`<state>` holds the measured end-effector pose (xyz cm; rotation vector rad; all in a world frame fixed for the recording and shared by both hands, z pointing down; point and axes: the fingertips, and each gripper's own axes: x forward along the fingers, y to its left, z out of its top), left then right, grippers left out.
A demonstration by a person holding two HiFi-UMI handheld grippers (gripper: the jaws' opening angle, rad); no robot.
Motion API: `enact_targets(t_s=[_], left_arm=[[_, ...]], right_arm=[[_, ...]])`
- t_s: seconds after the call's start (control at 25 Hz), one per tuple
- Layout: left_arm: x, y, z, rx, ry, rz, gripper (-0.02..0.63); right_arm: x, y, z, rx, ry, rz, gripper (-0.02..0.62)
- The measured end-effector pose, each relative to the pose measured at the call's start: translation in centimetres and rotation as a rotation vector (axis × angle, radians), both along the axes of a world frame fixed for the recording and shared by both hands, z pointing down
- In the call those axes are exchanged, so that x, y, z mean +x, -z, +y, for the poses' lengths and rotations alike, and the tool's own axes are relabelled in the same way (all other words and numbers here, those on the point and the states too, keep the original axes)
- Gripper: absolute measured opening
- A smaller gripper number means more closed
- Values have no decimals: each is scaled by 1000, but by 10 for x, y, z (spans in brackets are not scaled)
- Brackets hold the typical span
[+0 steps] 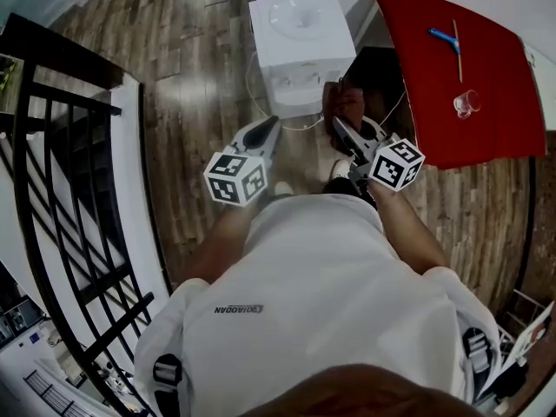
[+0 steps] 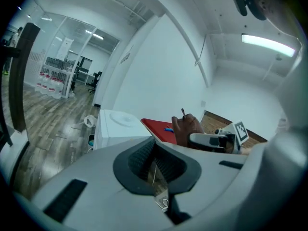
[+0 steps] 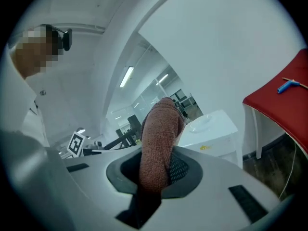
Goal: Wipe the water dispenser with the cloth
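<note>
Wood floor runs under you, and the white dispenser stands on it by the wall, straight ahead of you. A red surface stands to its right, carrying a blue tool and a clear cup. Your right tongs are clenched on the brown cloth, which sticks up past their tips, close in front of the dispenser and not touching it. Your left tongs are closed with nothing in them, held level with the right ones and short of the dispenser.
</note>
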<state>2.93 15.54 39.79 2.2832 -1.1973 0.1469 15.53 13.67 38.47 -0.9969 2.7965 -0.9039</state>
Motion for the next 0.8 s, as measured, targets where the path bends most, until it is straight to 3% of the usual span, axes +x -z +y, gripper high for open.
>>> enact_targets(t_s=[0.4, 0.8], left_arm=[[35, 19, 46, 81, 110, -5, -3], [113, 40, 104, 105, 135, 0, -3]], right_arm=[[43, 22, 57, 33, 92, 92, 55], [118, 50, 116, 95, 122, 126, 55]])
